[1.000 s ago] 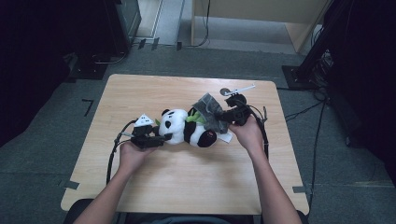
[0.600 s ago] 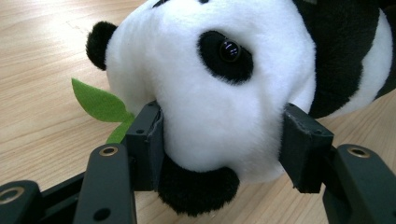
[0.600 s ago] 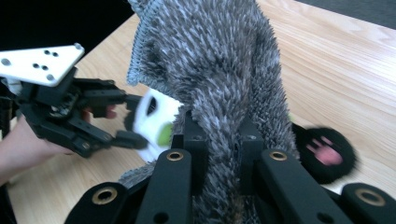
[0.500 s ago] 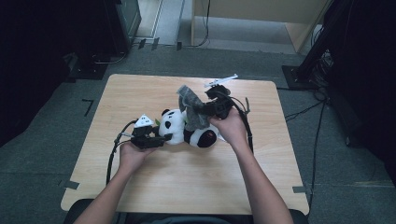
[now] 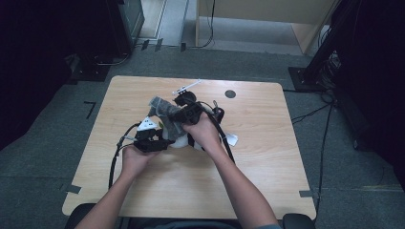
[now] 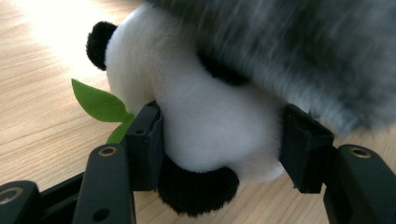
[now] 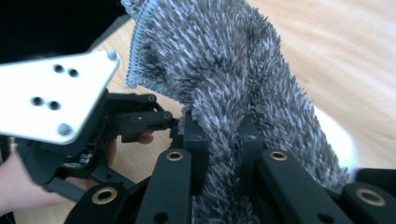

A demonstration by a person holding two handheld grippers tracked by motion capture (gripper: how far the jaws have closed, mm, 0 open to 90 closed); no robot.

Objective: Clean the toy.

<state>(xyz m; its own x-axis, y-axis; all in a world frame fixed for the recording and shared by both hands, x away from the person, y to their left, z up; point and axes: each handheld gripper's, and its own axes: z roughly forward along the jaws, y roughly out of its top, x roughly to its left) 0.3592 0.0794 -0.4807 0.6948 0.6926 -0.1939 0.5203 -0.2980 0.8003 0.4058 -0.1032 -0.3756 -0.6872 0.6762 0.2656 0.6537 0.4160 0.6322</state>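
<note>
The wooden counter (image 5: 267,157) carries everything, its far side marked by a small dark round spot (image 5: 230,94). Near its middle lies the panda plush (image 6: 201,107), white-bodied with black ears and limbs, resting on the wood between the person's two hands. Draped over the panda from above hangs the grey shaggy cloth (image 7: 219,79), its stitched edge lifted up and its lower part bunched. The left tongs (image 6: 219,140) are clamped on the panda's white body, one black pad pressing each flank. The right tongs (image 7: 222,140) are pinched tight on a fold of the grey cloth, holding it up over the toy, just beside the left tongs. A green felt leaf (image 6: 95,102) sticks out at the panda's side, touching the counter.
</note>
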